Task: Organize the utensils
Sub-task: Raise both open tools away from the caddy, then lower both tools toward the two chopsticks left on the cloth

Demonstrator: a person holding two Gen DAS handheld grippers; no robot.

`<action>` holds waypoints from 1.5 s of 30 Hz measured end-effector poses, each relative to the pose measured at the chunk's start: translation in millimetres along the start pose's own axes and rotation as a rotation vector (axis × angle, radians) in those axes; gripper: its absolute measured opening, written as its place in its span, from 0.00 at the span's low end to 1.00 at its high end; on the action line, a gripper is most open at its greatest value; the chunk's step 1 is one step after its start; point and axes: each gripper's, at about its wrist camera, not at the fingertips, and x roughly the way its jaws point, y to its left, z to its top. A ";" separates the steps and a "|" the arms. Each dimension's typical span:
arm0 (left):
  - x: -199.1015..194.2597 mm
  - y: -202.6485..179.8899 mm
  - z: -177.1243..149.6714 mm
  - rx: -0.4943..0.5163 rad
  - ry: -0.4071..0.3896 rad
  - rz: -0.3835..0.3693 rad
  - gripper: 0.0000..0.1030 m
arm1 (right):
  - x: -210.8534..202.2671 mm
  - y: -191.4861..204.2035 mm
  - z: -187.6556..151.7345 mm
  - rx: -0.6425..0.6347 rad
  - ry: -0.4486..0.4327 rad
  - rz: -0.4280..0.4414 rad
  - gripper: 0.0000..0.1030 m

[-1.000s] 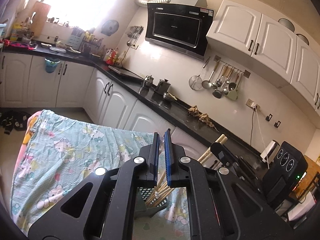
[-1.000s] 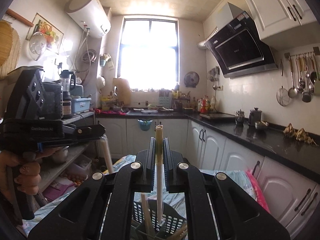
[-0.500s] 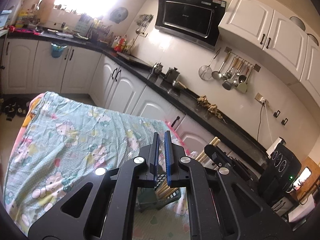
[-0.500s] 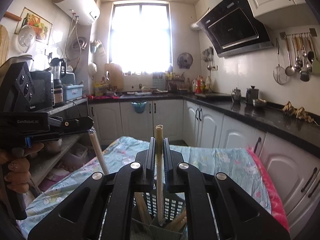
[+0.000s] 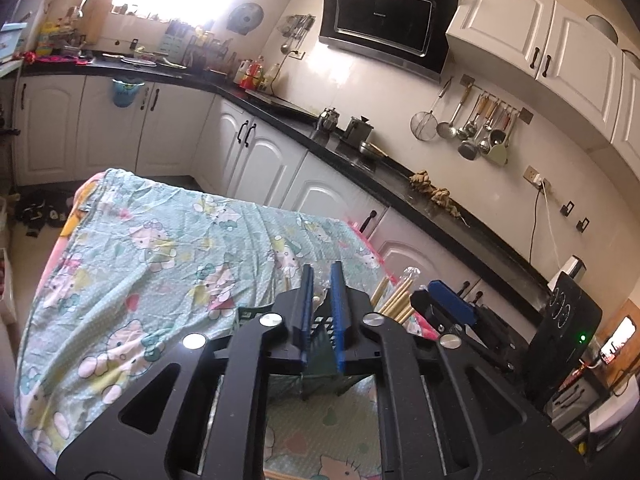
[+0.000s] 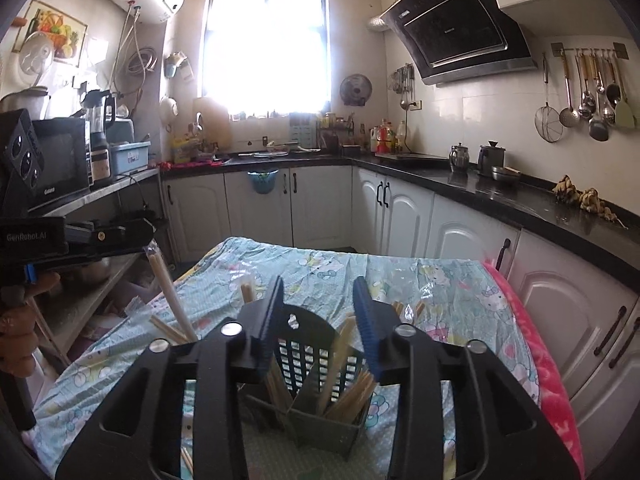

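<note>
A dark green slotted utensil holder (image 6: 316, 384) stands on the cloth-covered table, with several wooden chopsticks (image 6: 340, 364) leaning in its compartments. My right gripper (image 6: 319, 320) is open and empty just above the holder. My left gripper (image 5: 321, 304) shows only a narrow gap between its blue pads and looks empty in its own view. In the right wrist view it (image 6: 116, 236) is at the left with a wrapped chopstick (image 6: 172, 300) slanting down from its tip; I cannot tell whether it grips it. The holder (image 5: 320, 364) and chopstick tips (image 5: 396, 300) show behind the left gripper.
The table is covered by a light blue cartoon cloth (image 5: 160, 248) with a pink edge (image 6: 548, 368). Loose wrapped chopsticks (image 6: 168, 330) lie left of the holder. White cabinets and a black counter (image 6: 520, 200) run along the right. A shelf with a microwave (image 6: 60, 160) stands at the left.
My right gripper has opened and let go of the chopstick it held upright; that chopstick now rests in the holder. Both views have tilted down toward the table.
</note>
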 end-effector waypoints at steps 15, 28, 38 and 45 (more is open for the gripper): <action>-59.3 0.2 -15.1 -0.004 -0.087 0.016 0.84 | -49.9 4.2 -7.1 0.005 -0.021 0.026 0.80; -96.7 6.7 -42.7 -0.010 -0.095 0.090 0.90 | -82.6 29.4 -13.9 -0.048 -0.011 0.084 0.86; -111.6 10.0 -69.5 -0.015 -0.069 0.148 0.90 | -96.1 46.3 -28.3 -0.088 0.021 0.123 0.88; -115.2 15.7 -87.0 -0.036 -0.032 0.160 0.90 | -97.3 52.7 -41.7 -0.110 0.061 0.133 0.88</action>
